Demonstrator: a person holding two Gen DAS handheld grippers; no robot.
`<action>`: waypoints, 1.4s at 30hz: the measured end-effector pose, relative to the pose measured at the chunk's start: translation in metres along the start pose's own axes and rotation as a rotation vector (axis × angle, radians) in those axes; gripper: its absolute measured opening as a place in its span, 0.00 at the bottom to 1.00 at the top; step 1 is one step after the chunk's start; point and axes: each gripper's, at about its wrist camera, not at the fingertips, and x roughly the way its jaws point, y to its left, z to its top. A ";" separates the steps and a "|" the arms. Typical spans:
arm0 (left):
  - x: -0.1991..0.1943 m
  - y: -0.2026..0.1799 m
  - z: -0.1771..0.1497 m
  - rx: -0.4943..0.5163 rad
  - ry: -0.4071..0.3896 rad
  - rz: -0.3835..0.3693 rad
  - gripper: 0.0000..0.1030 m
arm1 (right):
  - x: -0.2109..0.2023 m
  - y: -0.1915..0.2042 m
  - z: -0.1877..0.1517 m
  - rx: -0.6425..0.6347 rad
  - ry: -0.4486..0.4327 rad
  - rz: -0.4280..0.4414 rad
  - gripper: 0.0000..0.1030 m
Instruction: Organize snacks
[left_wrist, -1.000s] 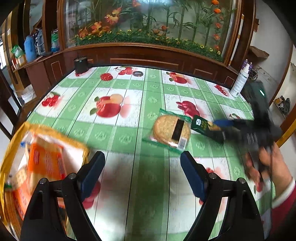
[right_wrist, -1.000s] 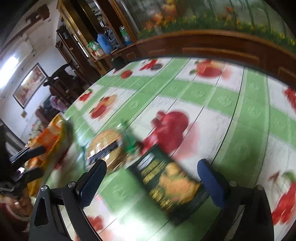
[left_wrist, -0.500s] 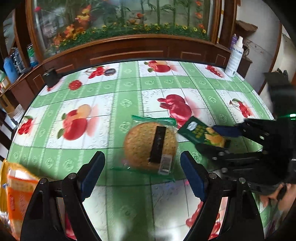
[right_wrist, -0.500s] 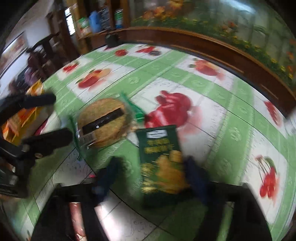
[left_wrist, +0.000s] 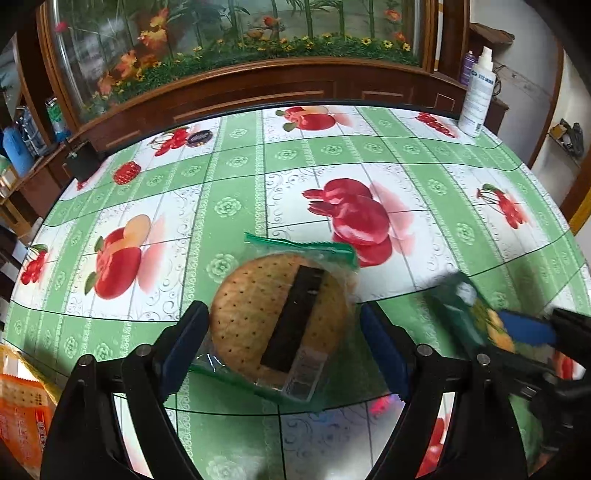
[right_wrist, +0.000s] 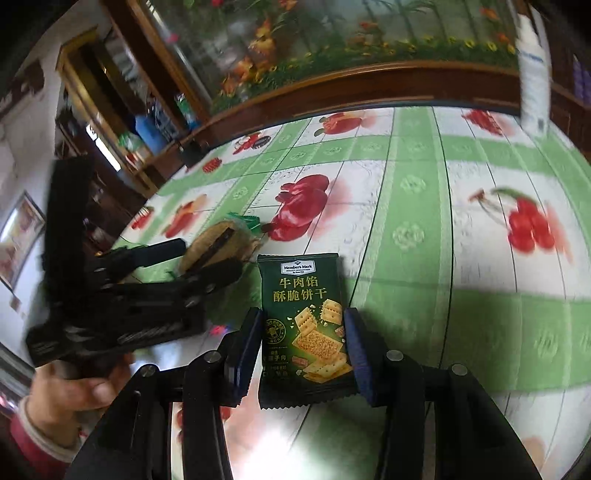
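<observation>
A round cracker in a clear, green-edged wrapper (left_wrist: 280, 317) lies on the fruit-patterned tablecloth (left_wrist: 295, 177). My left gripper (left_wrist: 284, 343) is open, with one finger on each side of the cracker pack. My right gripper (right_wrist: 301, 343) is shut on a dark green cracker packet (right_wrist: 304, 328) and holds it upright. That packet shows blurred at the right of the left wrist view (left_wrist: 469, 314). The left gripper (right_wrist: 207, 266) and cracker pack (right_wrist: 218, 243) show at the left of the right wrist view.
An orange snack bag (left_wrist: 22, 402) sits at the lower left edge. A white spray bottle (left_wrist: 478, 98) stands at the table's far right. A small black box (left_wrist: 79, 164) sits at the far left edge. A wooden cabinet with fake flowers (left_wrist: 258, 85) runs behind the table.
My left gripper has swung from the orange bag to straddle the round cracker pack. My right gripper has closed on the green packet and lifted it.
</observation>
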 end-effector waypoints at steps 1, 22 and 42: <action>0.000 -0.001 -0.001 0.007 -0.004 0.012 0.76 | -0.003 0.000 -0.002 0.020 -0.012 0.018 0.45; -0.035 0.003 -0.027 0.130 -0.054 0.089 0.13 | -0.088 0.024 -0.048 0.129 -0.175 0.186 0.45; 0.003 0.020 -0.010 0.012 -0.016 0.038 0.87 | -0.093 0.021 -0.055 0.146 -0.218 0.227 0.47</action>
